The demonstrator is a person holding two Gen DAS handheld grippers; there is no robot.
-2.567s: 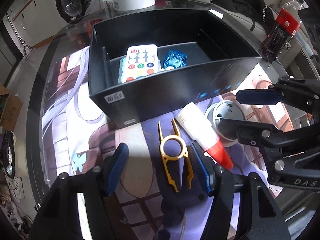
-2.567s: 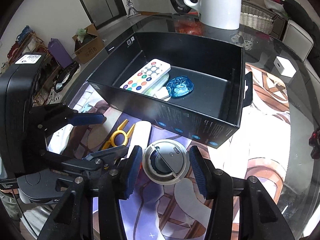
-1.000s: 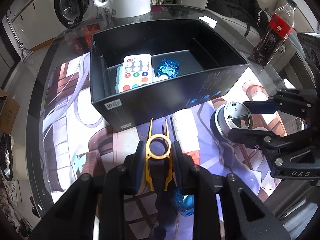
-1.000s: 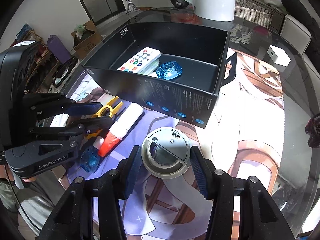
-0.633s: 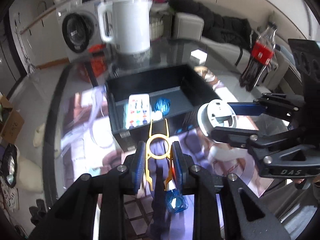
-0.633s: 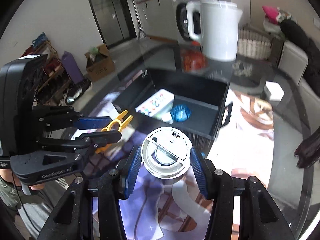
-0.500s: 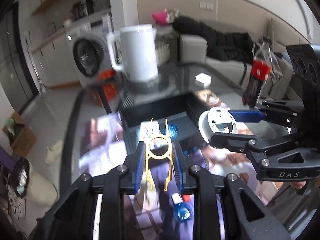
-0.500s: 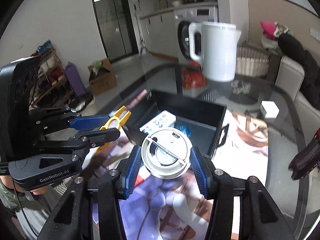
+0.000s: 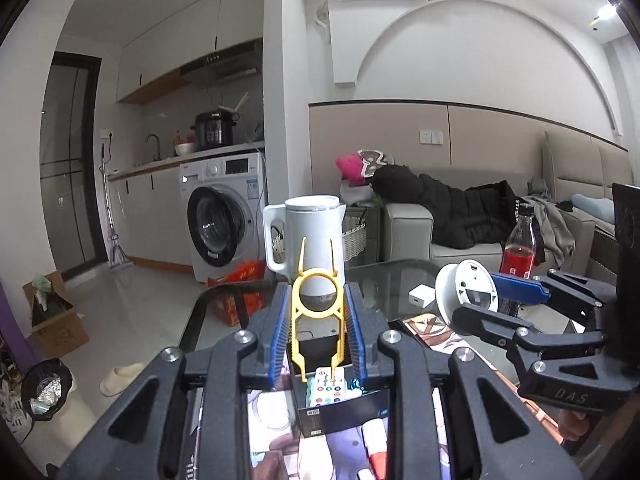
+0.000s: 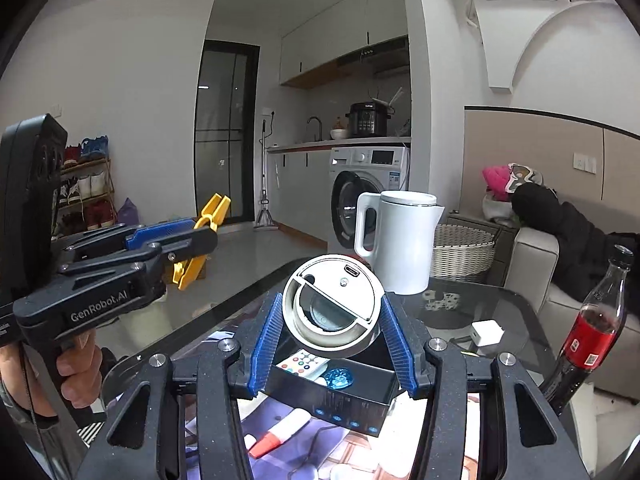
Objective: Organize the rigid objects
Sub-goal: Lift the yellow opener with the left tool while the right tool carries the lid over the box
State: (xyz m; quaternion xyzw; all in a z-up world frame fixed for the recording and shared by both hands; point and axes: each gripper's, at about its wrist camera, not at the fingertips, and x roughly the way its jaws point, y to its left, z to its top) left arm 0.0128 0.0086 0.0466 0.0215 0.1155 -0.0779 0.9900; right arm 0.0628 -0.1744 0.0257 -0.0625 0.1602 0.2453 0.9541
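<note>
My left gripper (image 9: 318, 312) is shut on a yellow plastic tool (image 9: 317, 309) with a ring and prongs, held high above the table; it also shows in the right wrist view (image 10: 200, 236). My right gripper (image 10: 330, 312) is shut on a round white-grey device (image 10: 331, 311), also lifted; it also shows in the left wrist view (image 9: 466, 294). Below lies the black box (image 10: 352, 398) holding a white remote (image 10: 304, 362) and a blue crumpled object (image 10: 338, 377). A white tube with a red cap (image 10: 276, 432) lies on the mat in front of the box.
A white kettle (image 10: 400, 240) stands on the glass table (image 10: 488, 304) behind the box. A red-drink bottle (image 10: 588, 332) stands at the right, a small white cube (image 10: 486, 333) near it. A patterned mat (image 9: 272, 412) covers the table's near part.
Both grippers closed on their objects on the mat, then lifted them high and tilted up level. The box and table dropped to the bottom of both views.
</note>
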